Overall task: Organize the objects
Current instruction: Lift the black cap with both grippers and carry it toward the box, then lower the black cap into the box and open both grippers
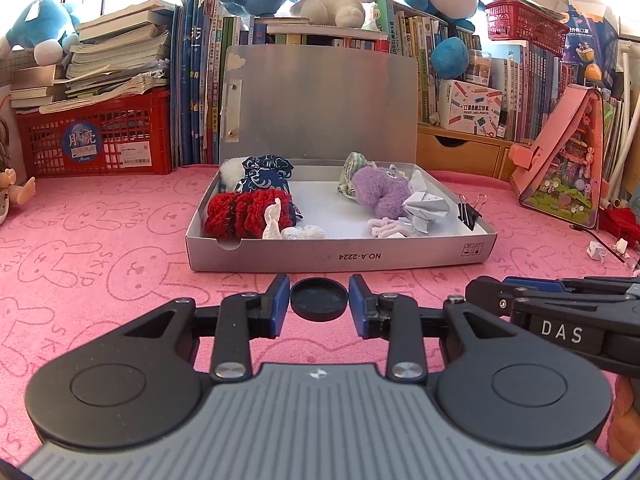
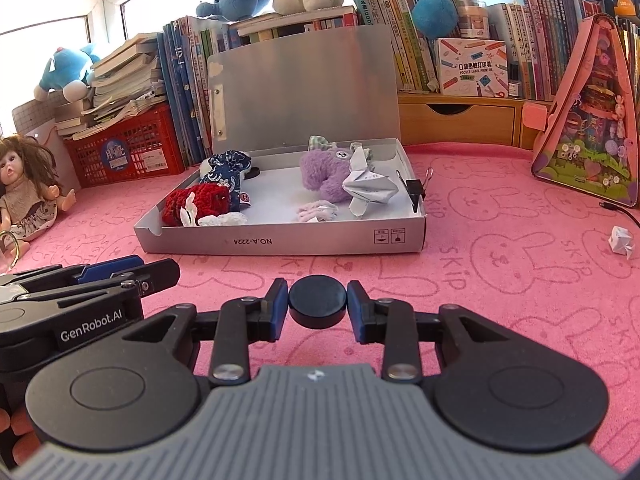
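While each gripper carries a round black piece above the pink bench (image 2: 500, 280), nothing of the pair has reached the box yet. Nearest the lens, the left gripper (image 1: 319, 300) has its jaws closed on a shallow black lid (image 1: 319, 298), hollow side showing; the right gripper (image 2: 317, 307) has its jaws clamped on a solid black puck-like base (image 2: 317, 305). Beyond them the grey box (image 1: 340, 258) stands open, lid flap raised, already holding a red knitted piece (image 1: 248, 214), a blue patterned pouch (image 1: 264, 176), a purple plush (image 1: 380, 194) and folded white paper (image 1: 426, 206) — so most sorting looks done. Left over, I judge: these two black parts, plus a small folded paper (image 2: 621, 241) lying well apart to the right.
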A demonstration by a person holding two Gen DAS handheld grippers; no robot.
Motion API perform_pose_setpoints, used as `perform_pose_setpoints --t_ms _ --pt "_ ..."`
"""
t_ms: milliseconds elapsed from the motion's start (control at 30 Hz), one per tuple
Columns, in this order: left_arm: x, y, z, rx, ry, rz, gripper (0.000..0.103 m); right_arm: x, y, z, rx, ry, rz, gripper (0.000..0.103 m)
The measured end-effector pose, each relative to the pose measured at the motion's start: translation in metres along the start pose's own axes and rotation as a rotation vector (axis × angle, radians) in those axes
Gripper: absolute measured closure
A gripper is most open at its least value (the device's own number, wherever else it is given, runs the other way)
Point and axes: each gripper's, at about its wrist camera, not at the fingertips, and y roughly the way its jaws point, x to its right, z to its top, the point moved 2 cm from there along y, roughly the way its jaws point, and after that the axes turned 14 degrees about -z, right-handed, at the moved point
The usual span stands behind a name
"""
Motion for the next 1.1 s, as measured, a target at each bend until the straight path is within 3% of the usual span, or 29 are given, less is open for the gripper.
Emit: perform_pose_setpoints --t_ms 367,1100 --pt "-0.019 0.032 0.024 -0.003 -0.016 0.019 0.065 -0.003 0.02 0.022 0.016 -0.025 -0.023 0.066" --pt "-0.035 0.048 0.056 0.033 -0.011 0.008 0.065 0.002 0.039 0.053 0.03 0.007 -0.03 0.066"
